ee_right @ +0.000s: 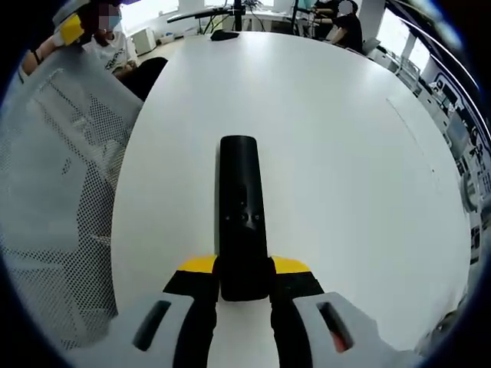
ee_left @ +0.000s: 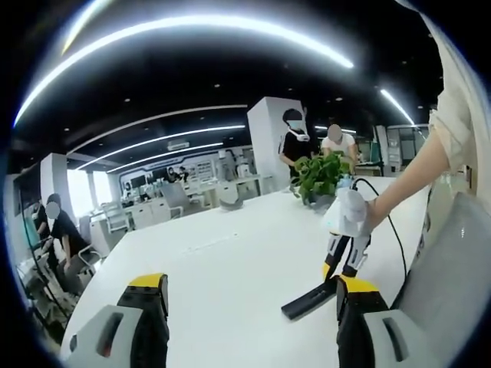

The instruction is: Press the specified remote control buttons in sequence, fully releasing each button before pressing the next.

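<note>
A black remote control (ee_right: 240, 207) lies lengthwise on the white table (ee_right: 345, 153), small buttons showing on its top face. My right gripper (ee_right: 244, 282) has its yellow-tipped jaws pressed against both sides of the remote's near end, shut on it. In the left gripper view the same remote (ee_left: 308, 300) lies at the lower right, and the right gripper (ee_left: 343, 259), held by a person's hand, points down onto its far end. My left gripper (ee_left: 252, 299) hovers over the table beside it, jaws wide apart and holding nothing.
A potted green plant (ee_left: 322, 176) stands at the table's far end, with people behind it. A black cable (ee_left: 397, 230) runs past the right gripper. A grey mesh chair back (ee_right: 61, 192) stands close to the table's edge. Another person sits at the left (ee_left: 57, 230).
</note>
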A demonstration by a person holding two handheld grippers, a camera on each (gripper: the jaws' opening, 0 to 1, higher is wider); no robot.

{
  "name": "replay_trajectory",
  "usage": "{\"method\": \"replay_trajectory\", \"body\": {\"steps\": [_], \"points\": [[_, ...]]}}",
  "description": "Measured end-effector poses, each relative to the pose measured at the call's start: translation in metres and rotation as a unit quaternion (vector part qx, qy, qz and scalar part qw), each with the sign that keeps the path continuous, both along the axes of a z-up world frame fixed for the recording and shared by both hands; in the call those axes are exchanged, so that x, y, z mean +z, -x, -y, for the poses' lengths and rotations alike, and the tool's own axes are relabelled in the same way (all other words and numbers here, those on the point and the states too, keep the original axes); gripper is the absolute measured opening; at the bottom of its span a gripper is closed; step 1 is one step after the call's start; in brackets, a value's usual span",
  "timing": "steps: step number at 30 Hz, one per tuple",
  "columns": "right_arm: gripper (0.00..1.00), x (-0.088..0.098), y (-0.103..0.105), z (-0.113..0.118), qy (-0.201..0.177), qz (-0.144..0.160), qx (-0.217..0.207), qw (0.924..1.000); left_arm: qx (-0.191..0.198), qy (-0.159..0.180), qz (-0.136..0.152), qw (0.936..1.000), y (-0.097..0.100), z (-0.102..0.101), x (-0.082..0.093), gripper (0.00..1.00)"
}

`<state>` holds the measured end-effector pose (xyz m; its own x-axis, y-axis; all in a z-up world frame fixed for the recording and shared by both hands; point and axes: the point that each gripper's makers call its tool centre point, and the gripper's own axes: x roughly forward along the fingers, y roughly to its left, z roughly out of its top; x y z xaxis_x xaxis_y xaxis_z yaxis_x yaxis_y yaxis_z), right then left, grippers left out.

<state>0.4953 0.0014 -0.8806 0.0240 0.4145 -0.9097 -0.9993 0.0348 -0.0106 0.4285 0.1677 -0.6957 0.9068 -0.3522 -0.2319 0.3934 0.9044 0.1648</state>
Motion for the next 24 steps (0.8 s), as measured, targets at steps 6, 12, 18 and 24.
{"method": "replay_trajectory", "body": {"steps": [6,12,18,24], "points": [[0.24,0.000,-0.006,0.000,0.002,-0.001,0.002,1.0000,0.003,0.001,-0.001,1.0000,0.000,-0.001,0.000,0.95],[0.24,0.000,-0.012,-0.001,0.006,-0.002,0.005,1.0000,0.007,0.003,-0.001,1.0000,-0.001,-0.002,0.000,0.95],[0.24,-0.001,-0.015,-0.002,0.007,-0.002,0.007,1.0000,0.010,0.007,-0.003,0.9999,-0.001,-0.003,0.000,0.94],[0.24,0.000,-0.018,-0.002,0.008,-0.001,0.007,0.9999,0.009,0.004,-0.006,0.9999,-0.001,-0.002,-0.001,0.94]]}}
